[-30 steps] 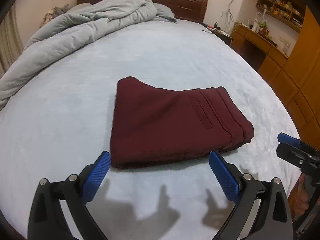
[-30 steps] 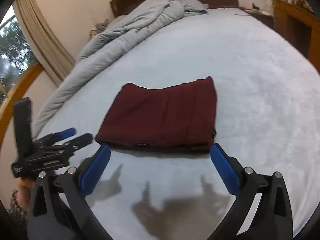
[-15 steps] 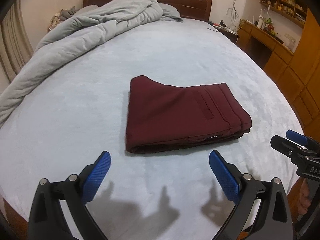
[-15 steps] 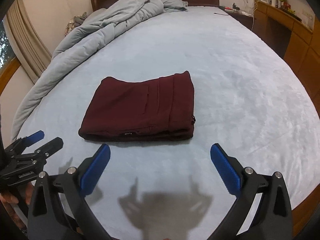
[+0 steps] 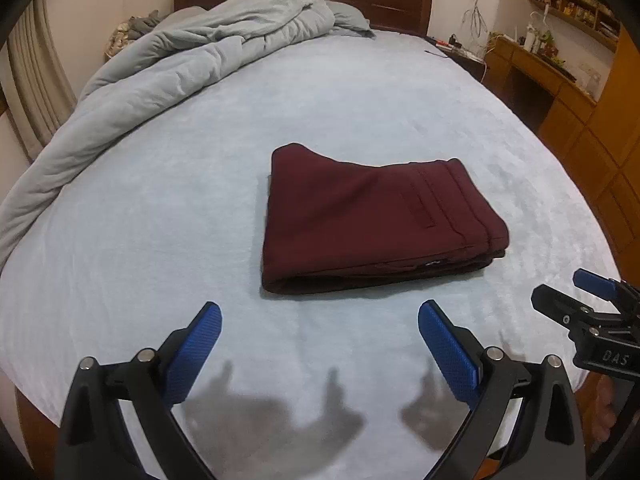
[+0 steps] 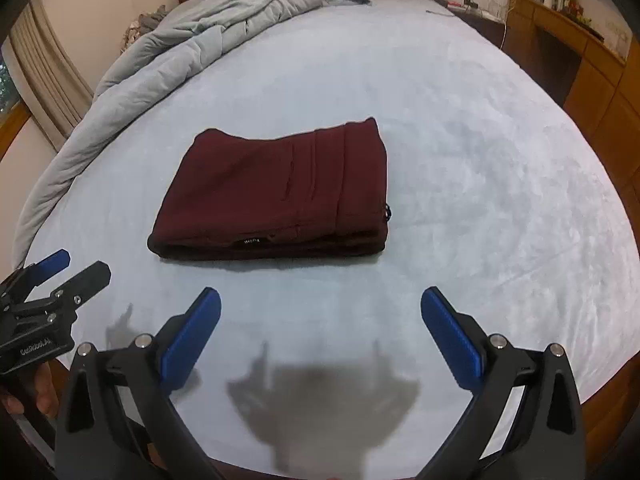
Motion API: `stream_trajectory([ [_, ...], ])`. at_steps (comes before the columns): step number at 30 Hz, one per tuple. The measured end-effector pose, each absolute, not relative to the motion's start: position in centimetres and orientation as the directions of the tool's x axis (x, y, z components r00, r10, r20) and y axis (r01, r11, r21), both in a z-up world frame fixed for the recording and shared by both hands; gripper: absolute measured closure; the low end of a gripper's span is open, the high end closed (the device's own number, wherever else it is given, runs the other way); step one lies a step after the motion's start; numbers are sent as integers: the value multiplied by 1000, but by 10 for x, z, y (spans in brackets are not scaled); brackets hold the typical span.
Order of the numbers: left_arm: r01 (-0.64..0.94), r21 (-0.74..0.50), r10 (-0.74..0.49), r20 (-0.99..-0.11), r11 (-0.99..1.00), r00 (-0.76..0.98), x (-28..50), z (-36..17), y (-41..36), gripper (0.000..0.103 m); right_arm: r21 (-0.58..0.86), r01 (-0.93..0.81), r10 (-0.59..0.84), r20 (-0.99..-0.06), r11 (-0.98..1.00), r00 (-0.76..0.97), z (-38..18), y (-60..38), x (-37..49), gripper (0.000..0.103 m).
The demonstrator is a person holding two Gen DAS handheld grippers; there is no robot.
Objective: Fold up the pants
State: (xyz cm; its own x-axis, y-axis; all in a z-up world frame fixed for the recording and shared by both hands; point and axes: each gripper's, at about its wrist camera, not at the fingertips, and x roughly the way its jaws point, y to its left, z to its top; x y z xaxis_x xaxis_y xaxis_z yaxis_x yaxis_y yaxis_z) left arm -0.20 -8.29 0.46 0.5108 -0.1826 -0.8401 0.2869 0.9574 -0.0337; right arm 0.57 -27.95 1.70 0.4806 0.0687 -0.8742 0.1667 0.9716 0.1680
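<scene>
Maroon pants (image 5: 372, 216), pale-blue sheet (image 5: 160, 220)

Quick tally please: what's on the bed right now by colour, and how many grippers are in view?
Maroon: 1, the folded pants, lying flat on the sheet.
Grey-blue: 1, the rumpled duvet, bunched along the far left side up to the headboard.
Black with blue pads: 2, the left gripper and the right gripper, both open and short of the pants.
Total: 4

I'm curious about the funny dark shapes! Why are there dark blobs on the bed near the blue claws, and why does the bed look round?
Left wrist view: those blobs are shadows that the left gripper casts on the bed. Right wrist view: the right gripper throws its own shadow. In both views the fisheye lens bends the bed's edges round, with dark corners.
</scene>
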Motion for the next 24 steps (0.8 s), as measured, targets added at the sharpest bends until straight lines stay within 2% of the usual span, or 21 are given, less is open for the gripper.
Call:
stream_trajectory([
  [24,283,-16,-150,-875,959,460,22,-28,-87,4,180,202,77,-899,963,431,-13,-290,19,3],
])
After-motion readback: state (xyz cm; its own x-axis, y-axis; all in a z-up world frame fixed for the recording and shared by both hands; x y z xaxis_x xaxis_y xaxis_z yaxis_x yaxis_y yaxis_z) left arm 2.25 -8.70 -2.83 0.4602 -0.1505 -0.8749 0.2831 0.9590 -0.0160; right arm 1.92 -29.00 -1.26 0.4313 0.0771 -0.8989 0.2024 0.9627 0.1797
